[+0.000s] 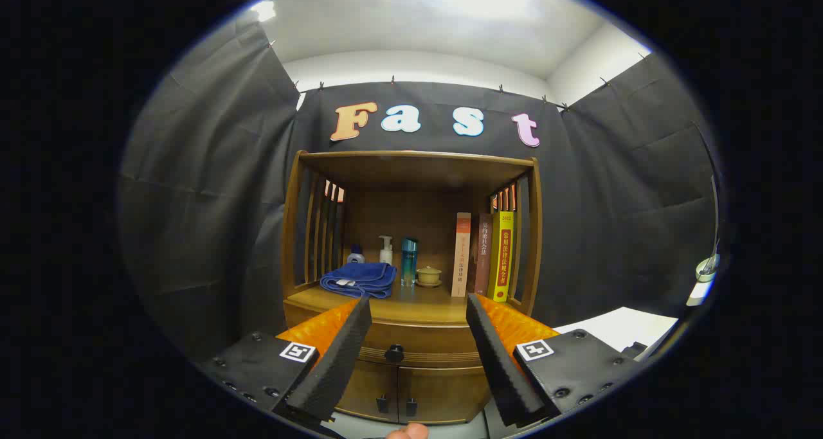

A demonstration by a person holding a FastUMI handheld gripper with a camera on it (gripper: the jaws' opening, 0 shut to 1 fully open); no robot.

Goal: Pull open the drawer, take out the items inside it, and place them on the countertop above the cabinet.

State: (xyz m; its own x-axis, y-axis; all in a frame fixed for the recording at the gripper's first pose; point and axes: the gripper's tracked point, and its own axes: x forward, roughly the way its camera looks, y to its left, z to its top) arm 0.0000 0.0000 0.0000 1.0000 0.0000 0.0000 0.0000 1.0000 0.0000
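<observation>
Gripper view: the tongs [418,307] are held released, fingers spread wide, grasping nothing. The closed drawer [411,341], with its dark knob [394,353], is seen between the fingers, under the tabletop [418,309], where a folded blue towel [360,279], bottles and books [483,256] are kept.

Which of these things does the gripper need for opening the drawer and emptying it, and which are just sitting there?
For the job:
- gripper, fingers open, nothing between them
- drawer, shut
- drawer knob, beyond the fingers
- countertop

Just sitting there:
- blue towel
- pump bottle
- teal bottle
- lidded cup
- books
- lower cabinet doors
</observation>
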